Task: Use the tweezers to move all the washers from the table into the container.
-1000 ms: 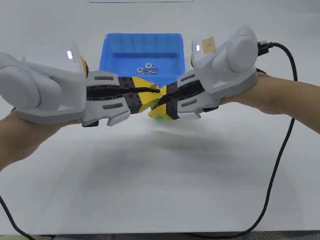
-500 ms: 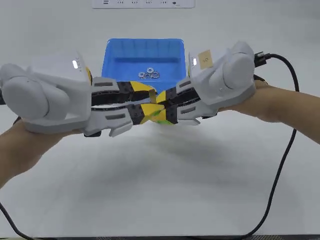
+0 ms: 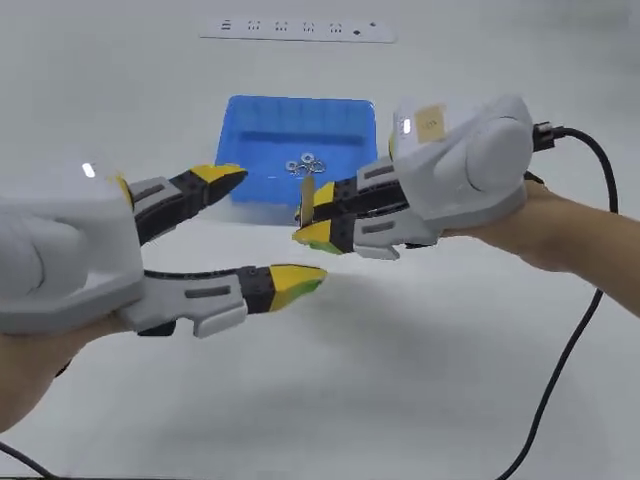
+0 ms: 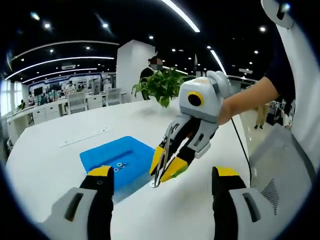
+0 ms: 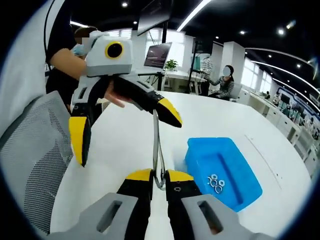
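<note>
One blue container (image 3: 350,120) stands on the white table (image 3: 420,380), just beyond the fingertips of both grippers. A small cluster of washers (image 3: 305,165) lies near the middle of its floor, the rings touching one another. At least four can be made out, but the exact number cannot be told.

One pair of tweezers (image 5: 156,140) is seen, clenched between the fingers of the right gripper (image 5: 159,176), which are pressed together on it. In the right gripper view the tweezers stick straight out from between the two yellow fingertips. Their joined end is seated at the fingertips and their thin points reach toward one finger of the left gripper (image 3: 265,228). In the left gripper view the points are directed down at the table, just beside the near wall of the container.

Two grippers are counted, each held in a hand. The left gripper is released, with its two fingers spread wide apart. In the head view it is held low on the left, pointing to the right and slightly away, one finger above the other. The upper fingertip is near the container's near left corner, and the lower fingertip is closer to the person. The right gripper is brought in from the right and pointed left, its closed fingertips just in front of the container's near wall, between that wall and the left gripper's lower fingertip.

A black cable (image 3: 565,340) is led from the back of the right gripper down toward the table edge. One power strip (image 3: 295,28) lies beyond the container.
</note>
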`<state>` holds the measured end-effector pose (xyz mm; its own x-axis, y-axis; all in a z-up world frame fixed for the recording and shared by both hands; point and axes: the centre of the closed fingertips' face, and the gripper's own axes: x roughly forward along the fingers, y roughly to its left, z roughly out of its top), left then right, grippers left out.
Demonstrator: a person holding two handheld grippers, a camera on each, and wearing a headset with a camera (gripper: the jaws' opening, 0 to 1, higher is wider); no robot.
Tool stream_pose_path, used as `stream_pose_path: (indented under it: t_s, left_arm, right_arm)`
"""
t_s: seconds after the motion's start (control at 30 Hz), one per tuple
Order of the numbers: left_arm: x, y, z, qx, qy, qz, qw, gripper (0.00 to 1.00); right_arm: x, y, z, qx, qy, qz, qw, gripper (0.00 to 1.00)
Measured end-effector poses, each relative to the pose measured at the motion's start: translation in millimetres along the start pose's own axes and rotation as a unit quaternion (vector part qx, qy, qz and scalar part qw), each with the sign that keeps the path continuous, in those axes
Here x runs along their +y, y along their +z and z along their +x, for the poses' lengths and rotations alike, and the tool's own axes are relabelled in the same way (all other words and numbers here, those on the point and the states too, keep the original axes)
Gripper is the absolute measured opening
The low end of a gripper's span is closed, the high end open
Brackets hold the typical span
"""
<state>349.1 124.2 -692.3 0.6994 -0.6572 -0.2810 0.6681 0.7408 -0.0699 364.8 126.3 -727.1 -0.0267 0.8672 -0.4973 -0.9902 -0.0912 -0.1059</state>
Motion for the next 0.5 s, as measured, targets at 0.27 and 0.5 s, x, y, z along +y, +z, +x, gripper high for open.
stream_pose_path:
  t_s: [0.27, 0.5]
  left_arm:
    - [-5.0, 1.3, -19.7, -0.019, 0.017, -0.031, 0.9992, 0.99]
    - [-14.2, -7.3, -29.5, -0.02, 0.02, -0.044, 0.9986, 0.99]
  right_arm:
    - [-6.0, 22.3, -16.2, -0.012, -0.013, -0.006, 0.9998, 0.11]
    - [-11.3, 43.9, -24.3, -0.025, -0.016, -0.015, 0.9994, 0.11]
